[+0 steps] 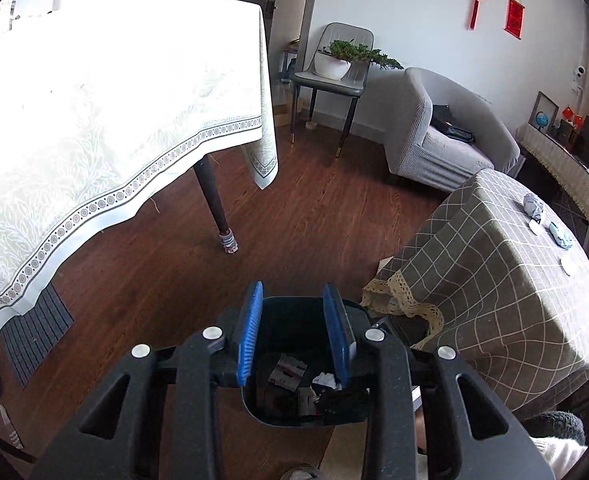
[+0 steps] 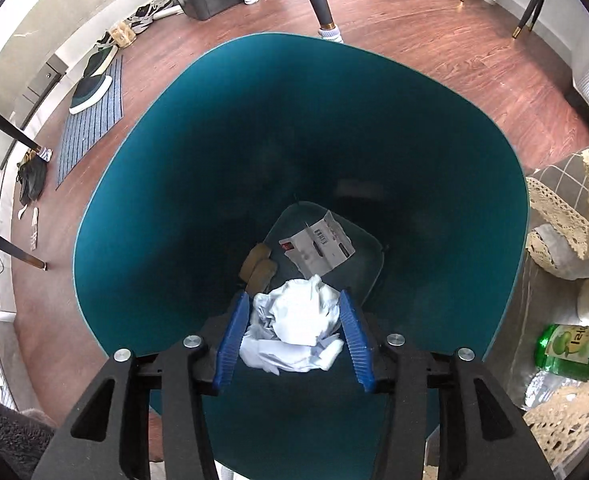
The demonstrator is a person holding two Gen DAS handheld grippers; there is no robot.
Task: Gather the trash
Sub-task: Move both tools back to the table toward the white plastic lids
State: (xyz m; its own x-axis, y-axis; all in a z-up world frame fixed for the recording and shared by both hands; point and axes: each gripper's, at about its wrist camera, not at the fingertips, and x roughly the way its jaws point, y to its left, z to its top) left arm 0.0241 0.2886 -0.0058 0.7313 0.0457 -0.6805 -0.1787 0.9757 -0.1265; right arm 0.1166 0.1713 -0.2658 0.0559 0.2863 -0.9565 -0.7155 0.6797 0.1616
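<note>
The thing to mind is the paper ball (image 2: 294,320), a white sheet scrunched into a lumpy wad full of folds and sharp little creases. It looks very light and soft, so it should squash when pinched and puff back out when let go. It will not break, and it should not slip, because the crinkles catch on the ribbed blue pads (image 2: 234,332). The fat middle of the wad is the best place to hold it, not a loose flap that could tear or pull out. Right now the ball sits between the pads of the right tool (image 2: 294,295), which is about half open, and the paper touches both sides. I cannot tell how hard it is being squeezed. The tool points down into the bin (image 2: 134,152), so the ball hangs just over the bin's mouth. The bin is smooth, hard, blue-green plastic with rounded walls and a dark bottom. A flat printed card (image 2: 318,246) and two brown lumps (image 2: 260,266) already lie down there. The left tool (image 1: 294,287) is pulled in as tight as it goes, with a small gap left, and holds nothing. Off to its side is a counter (image 1: 494,280) under a checked cloth, with a grey scrunched scrap (image 1: 533,205) on top, which is likely more trash.
</note>
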